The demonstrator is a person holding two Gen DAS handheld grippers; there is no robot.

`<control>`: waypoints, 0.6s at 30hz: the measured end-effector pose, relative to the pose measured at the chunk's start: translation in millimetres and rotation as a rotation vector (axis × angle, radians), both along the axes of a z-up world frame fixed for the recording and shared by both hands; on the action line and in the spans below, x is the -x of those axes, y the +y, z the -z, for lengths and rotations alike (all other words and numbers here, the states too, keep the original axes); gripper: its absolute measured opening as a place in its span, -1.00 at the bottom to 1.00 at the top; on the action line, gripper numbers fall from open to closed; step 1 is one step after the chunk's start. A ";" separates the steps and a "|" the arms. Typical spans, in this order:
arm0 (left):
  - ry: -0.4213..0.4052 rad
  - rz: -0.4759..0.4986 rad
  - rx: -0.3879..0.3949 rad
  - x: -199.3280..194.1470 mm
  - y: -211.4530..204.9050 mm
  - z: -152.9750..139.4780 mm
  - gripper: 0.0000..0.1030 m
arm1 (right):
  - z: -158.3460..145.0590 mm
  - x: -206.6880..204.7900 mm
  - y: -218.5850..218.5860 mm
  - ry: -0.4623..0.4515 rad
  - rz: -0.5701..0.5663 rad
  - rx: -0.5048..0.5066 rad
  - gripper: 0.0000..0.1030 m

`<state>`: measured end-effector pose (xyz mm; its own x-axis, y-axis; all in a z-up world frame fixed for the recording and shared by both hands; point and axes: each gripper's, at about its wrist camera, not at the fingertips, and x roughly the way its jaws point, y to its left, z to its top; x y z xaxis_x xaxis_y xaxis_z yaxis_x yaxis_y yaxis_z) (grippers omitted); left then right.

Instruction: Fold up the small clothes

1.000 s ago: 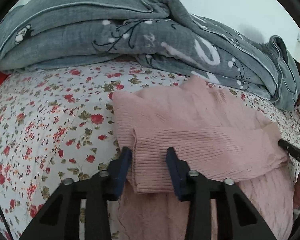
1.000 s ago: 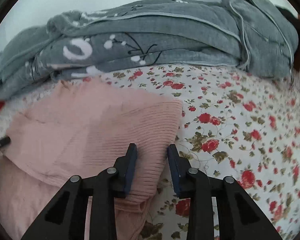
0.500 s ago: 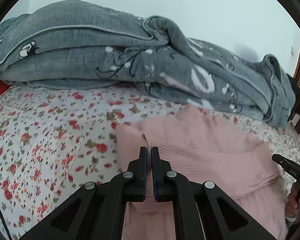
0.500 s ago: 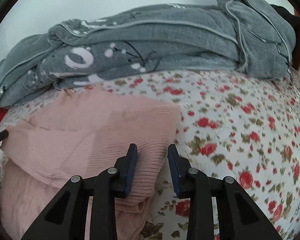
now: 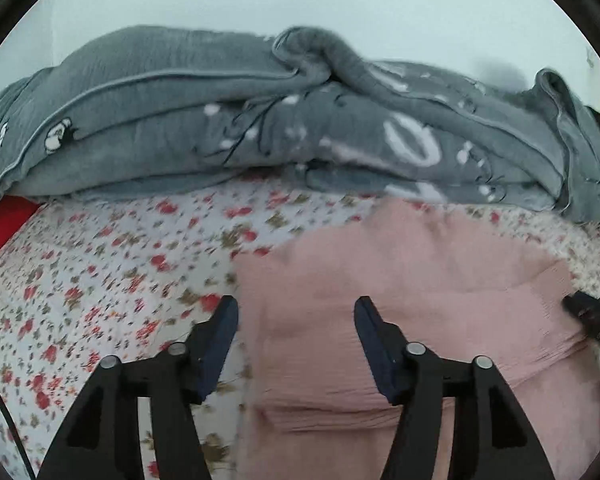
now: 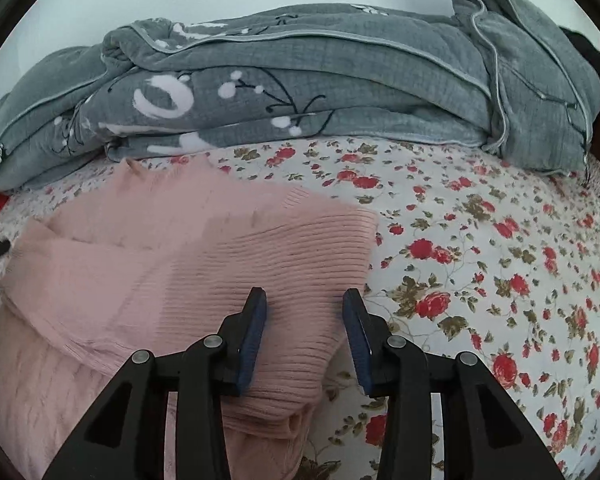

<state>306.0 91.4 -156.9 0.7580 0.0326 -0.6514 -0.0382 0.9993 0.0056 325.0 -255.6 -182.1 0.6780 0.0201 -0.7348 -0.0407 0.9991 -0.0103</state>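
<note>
1. The pink sweater (image 6: pixel 188 264) is lying on the floral bed sheet (image 6: pixel 500 248), just in front of the grey quilt (image 6: pixel 340 80), with its top part folded over the lower part.
2. Your left gripper (image 5: pixel 296 344) is opening its jaws. They are standing about half wide over the sweater's left edge, pads pressing on nothing.
3. Your right gripper (image 6: pixel 304 332) is also opening, jaws narrower. Ribbed fabric is sitting between them at the right edge, but the pads are looking clear of it.
4. You are releasing a fold, I judge. Keep opening until both pads are free, then lift straight off.
5. Avoid dragging sideways; the knit is snagging easily and the fold edge is shifting with it.
6. Check both side edges are lining up before regripping.
</note>
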 end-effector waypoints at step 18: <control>0.129 -0.052 -0.018 -22.7 -7.4 45.6 0.43 | 1.1 0.9 -0.7 -0.009 0.001 -0.005 -0.22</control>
